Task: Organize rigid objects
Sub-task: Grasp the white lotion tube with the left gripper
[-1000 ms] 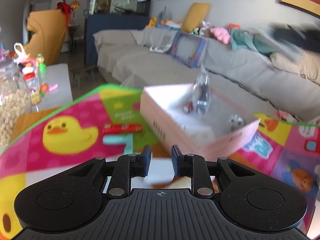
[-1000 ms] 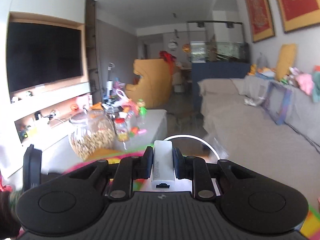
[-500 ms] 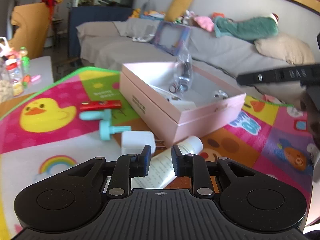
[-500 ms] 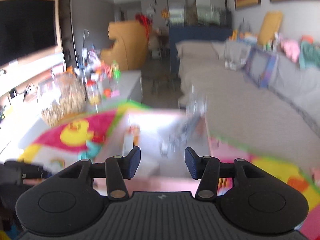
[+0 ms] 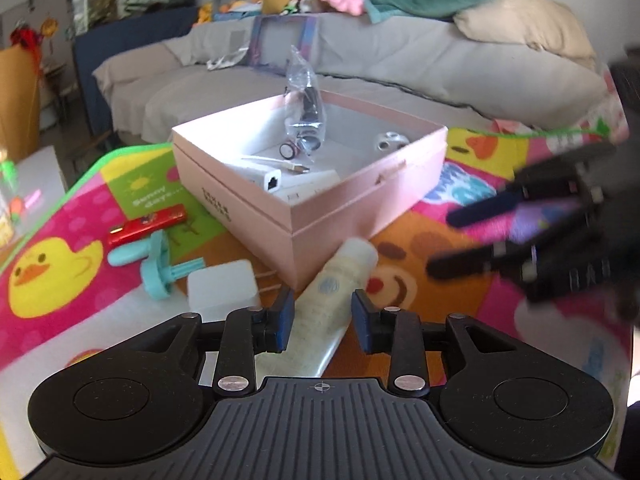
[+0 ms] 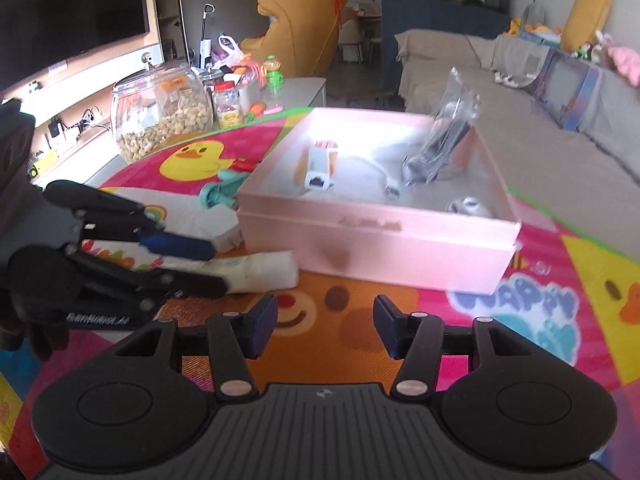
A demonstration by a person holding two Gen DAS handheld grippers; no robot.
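A pink open box (image 5: 260,208) (image 6: 380,244) stands on the colourful play mat. Inside it lie a white adapter (image 5: 270,180) (image 6: 318,168) with its cable, a clear plastic bag (image 5: 304,112) (image 6: 444,136) and small round parts. A cream tube (image 5: 340,276) (image 6: 260,270) lies in front of the box. My left gripper (image 5: 322,324) (image 6: 214,268) is low over the tube, jaws opening, the tube between them with the pads apart from it. To the right, my right gripper (image 6: 325,326) (image 5: 442,242) hangs over the mat, jaws opening, nothing between them.
A white charger cube (image 5: 222,288), two teal toy pieces (image 5: 158,268) and a red flat item (image 5: 148,224) lie left of the box. A glass jar of nuts (image 6: 160,120) and small bottles stand beyond the mat. A grey sofa (image 5: 400,60) runs behind.
My right gripper let go of the white adapter, which now lies in the box, and sank toward the mat. My left gripper dropped over the tube and spread its jaws.
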